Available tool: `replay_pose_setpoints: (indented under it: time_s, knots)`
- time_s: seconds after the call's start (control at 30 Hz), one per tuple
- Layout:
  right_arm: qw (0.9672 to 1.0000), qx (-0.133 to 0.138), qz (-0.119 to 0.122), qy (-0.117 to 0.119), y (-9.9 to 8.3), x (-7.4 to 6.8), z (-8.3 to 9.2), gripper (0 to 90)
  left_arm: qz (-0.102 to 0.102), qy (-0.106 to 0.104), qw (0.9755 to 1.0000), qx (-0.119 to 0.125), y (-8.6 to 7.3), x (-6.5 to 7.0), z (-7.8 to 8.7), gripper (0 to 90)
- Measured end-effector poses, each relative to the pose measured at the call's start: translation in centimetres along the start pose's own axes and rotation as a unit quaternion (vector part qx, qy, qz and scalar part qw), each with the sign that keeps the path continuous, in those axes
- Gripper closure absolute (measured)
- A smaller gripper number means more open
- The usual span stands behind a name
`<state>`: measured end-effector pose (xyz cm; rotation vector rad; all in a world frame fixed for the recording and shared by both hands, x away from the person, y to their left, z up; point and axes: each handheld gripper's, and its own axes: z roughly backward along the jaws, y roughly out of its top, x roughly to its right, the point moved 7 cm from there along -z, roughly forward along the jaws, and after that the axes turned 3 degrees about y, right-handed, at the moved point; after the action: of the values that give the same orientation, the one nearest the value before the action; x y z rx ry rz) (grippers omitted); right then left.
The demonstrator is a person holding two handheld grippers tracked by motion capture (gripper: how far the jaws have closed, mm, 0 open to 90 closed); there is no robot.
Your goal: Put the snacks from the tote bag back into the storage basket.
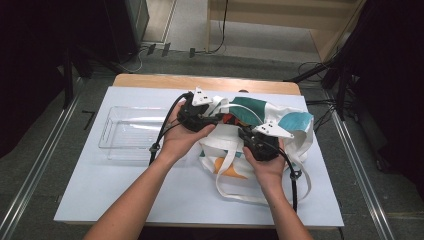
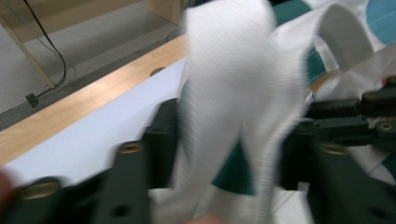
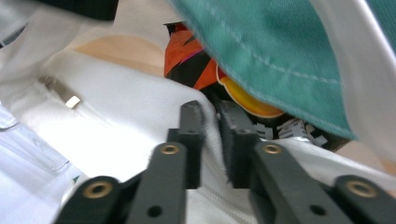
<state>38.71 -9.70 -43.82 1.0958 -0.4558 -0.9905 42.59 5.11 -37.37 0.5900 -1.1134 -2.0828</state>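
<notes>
The left gripper reaches into the upper left corner of a cloth tote bag from the left, and in the left gripper view a broad white strap of the bag stands between its two black jaws. The picture there is blurred, and I cannot tell whether the pads press on the strap or merely flank it. The right gripper comes in from the near side of the bag; its jaws are drawn close together on a fold of the white cloth at the bag's rim — the fabric bunches up between the pads.

The bag lies on the right half of the pale blue table top, rumpled and partly opened. It is white canvas with large teal patches and an orange patch on the near face, and its long white handles loop toward the table's near edge. Through the mouth of the bag, in the right gripper view, an orange and black packet shows under a teal flap, with something yellow-orange just beside it — too hidden to name.

Left of the bag, just beside the left hand, stands a clear plastic tray. The right hand rests on the bag's near part
</notes>
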Motion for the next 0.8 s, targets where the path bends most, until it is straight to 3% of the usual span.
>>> replay_pose_setpoints:
  time_s: [0.13,0.27,0.5,0.7,0.8]
  knots:
    - [1.0000,0.000,0.003,0.008,-0.2,0.0,0.3,88.7,0.031,-0.009,0.9995,0.003,0.5,-0.8,0.3,78.3]
    - [0.9997,0.008,0.007,0.021,-0.8,-0.6,1.6,89.2,0.066,-0.017,0.9977,0.007,1.1,-1.5,0.7,79.7]
    - [0.9986,-0.004,0.014,0.050,-4.6,-2.6,4.4,89.5,0.087,-0.009,0.9961,0.002,1.4,-2.1,-0.1,78.4]
    - [0.9965,-0.030,0.041,0.067,-8.1,-4.4,6.4,89.9,0.095,0.002,0.9950,-0.029,0.4,-2.6,-1.7,77.0]
    - [0.9961,-0.040,0.034,0.071,-9.4,-4.7,7.0,90.0,0.125,-0.033,0.9907,-0.041,-0.5,-2.4,-2.7,77.2]
